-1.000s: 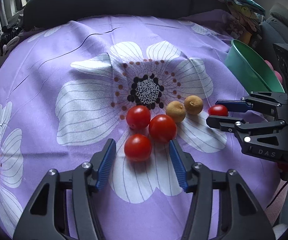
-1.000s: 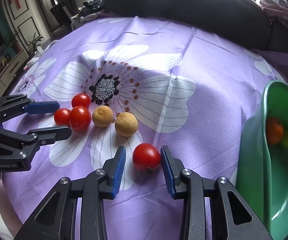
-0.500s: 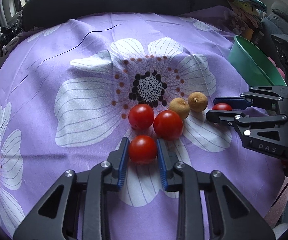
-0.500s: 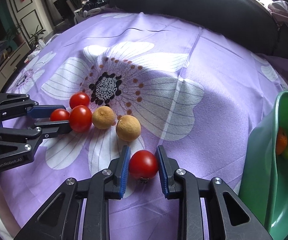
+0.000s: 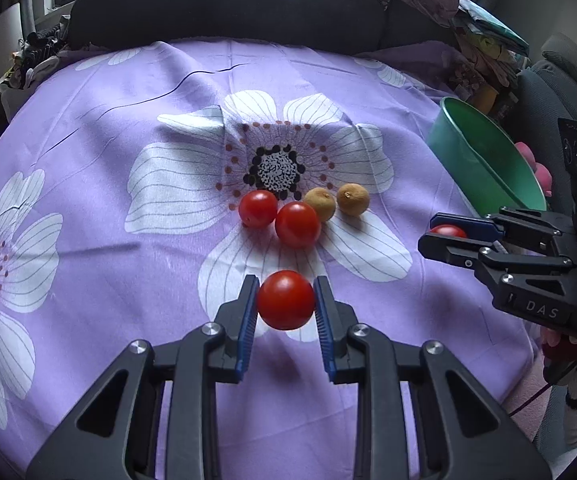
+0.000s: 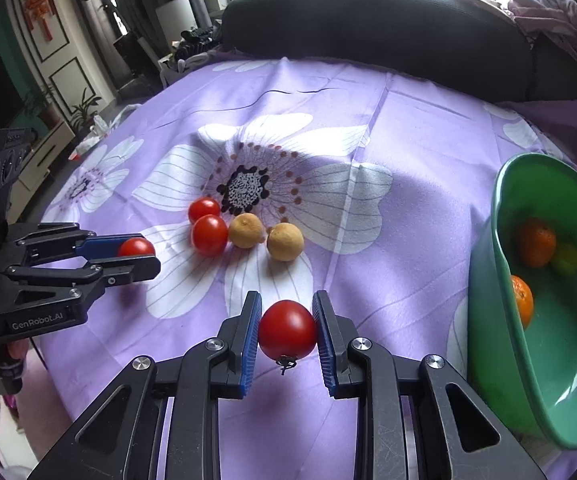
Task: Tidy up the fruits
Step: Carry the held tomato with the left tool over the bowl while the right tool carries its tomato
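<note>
"das" on the right gripper point(image 5: 448, 240); "genrobot.ai" on the left gripper point(image 6: 138, 258)

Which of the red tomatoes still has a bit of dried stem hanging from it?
The tomato clamped in the right gripper: a dark curl of stem hangs from its underside. The tomato in the left gripper and the two on the cloth show none.

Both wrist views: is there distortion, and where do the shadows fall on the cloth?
Left wrist view: strong fisheye bending with dark corners; a soft shadow on the purple cloth under the held tomato. Right wrist view: same bending; a broad shadow crosses the printed flower, daylight glares in the window behind, and the green bowl looks stretched.
</note>
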`<state>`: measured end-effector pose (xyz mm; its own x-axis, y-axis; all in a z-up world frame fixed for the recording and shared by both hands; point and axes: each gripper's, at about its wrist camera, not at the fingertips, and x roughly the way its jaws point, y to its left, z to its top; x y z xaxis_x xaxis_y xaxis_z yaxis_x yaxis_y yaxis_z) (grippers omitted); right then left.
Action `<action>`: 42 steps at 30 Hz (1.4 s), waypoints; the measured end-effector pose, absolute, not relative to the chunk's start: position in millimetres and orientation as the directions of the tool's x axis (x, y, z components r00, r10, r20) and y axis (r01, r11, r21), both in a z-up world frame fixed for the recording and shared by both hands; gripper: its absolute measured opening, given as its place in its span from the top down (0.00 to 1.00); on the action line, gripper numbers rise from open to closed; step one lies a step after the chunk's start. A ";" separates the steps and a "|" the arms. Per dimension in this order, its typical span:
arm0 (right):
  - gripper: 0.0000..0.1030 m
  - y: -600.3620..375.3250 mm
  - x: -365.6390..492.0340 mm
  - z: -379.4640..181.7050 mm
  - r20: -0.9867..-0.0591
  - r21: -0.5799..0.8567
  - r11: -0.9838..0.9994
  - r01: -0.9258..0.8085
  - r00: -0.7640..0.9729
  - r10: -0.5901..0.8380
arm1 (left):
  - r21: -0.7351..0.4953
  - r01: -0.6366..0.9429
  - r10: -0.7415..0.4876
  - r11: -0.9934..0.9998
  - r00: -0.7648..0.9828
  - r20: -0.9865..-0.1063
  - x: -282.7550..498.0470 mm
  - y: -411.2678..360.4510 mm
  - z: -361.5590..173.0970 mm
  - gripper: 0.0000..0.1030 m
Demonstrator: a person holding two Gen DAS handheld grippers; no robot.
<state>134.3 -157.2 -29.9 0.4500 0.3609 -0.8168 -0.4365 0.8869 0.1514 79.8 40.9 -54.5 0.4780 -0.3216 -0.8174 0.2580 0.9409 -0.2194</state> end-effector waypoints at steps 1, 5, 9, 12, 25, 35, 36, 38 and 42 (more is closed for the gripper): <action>0.73 -158.6 130.0 -28.7 -0.814 0.159 0.886 -0.435 0.450 0.368 | -0.228 0.259 -0.330 0.939 0.480 -0.813 75.5 39.5 -52.8 0.74; 0.73 -161.1 115.6 -24.2 -0.799 0.182 0.885 -0.429 0.460 0.387 | -0.250 0.270 -0.355 0.930 0.484 -0.799 60.5 32.5 -48.1 0.74; 0.73 -162.8 99.4 -21.1 -0.786 0.198 0.884 -0.424 0.470 0.401 | -0.264 0.282 -0.375 0.922 0.486 -0.789 48.4 25.8 -43.0 0.74; 0.73 -166.7 88.1 -21.6 -0.776 0.209 0.889 -0.408 0.484 0.404 | -0.271 0.295 -0.389 0.916 0.485 -0.783 40.2 18.7 -39.8 0.74; 0.73 -193.4 63.5 -1.7 -0.718 0.242 0.897 -0.369 0.554 0.421 | -0.252 0.377 -0.424 0.891 0.497 -0.758 32.4 -18.8 -14.9 0.74; 0.73 -228.6 59.7 15.8 -0.660 0.261 0.910 -0.322 0.629 0.411 | -0.250 0.447 -0.468 0.859 0.486 -0.738 49.6 -58.4 1.8 0.74; 0.73 -232.8 60.0 17.3 -0.656 0.261 0.912 -0.315 0.636 0.407 | -0.251 0.455 -0.474 0.855 0.486 -0.734 52.1 -61.9 4.4 0.74; 0.73 -241.7 60.4 20.5 -0.647 0.258 0.918 -0.301 0.651 0.396 | -0.253 0.466 -0.485 0.847 0.485 -0.728 58.3 -69.7 9.0 0.74; 0.73 -259.4 63.0 28.6 -0.625 0.257 0.927 -0.272 0.685 0.374 | -0.243 0.502 -0.502 0.830 0.484 -0.717 70.9 -90.3 18.6 0.74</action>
<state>63.0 -259.4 28.6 0.6846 0.3743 -0.6255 -0.2720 0.9273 0.2572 70.9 -90.3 18.6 0.4840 -0.5021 -0.7166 0.5017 0.8302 -0.2429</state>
